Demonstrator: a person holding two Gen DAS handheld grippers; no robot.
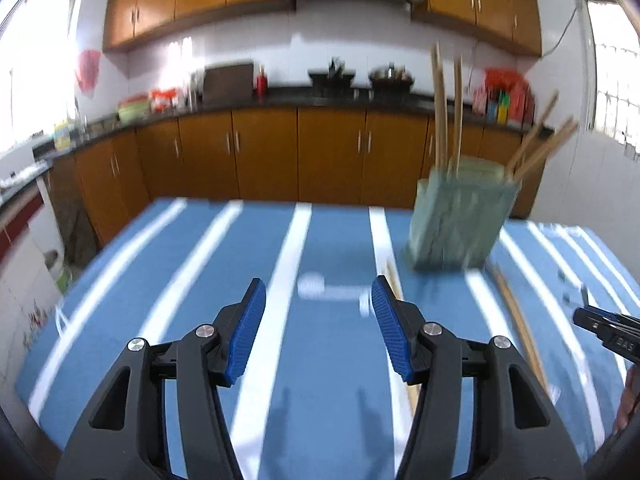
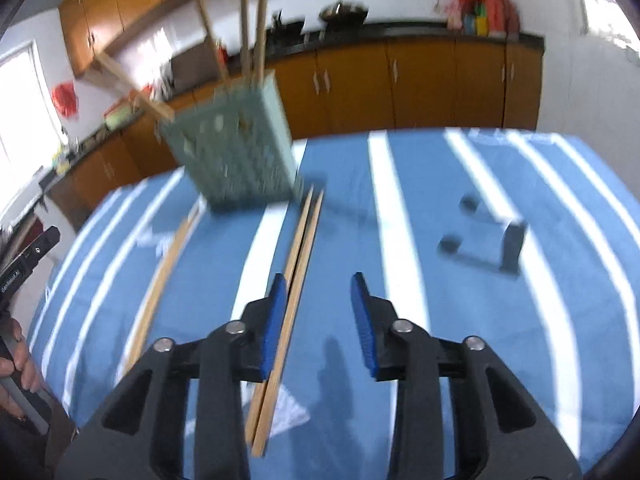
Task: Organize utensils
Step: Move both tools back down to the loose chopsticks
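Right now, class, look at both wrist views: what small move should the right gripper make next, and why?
Probably shift slightly left and lower, to bracket the chopstick pair. The right gripper is open and empty, and the pair lies on the tablecloth under its left finger, not between the fingers. The green holder already has chopsticks standing in it; the left gripper is open too.

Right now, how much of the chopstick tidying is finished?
Partly done. Several chopsticks already stand in the green holder. Nothing is in hand: both the left gripper and right gripper are open. A loose pair and another stick remain on the tablecloth.
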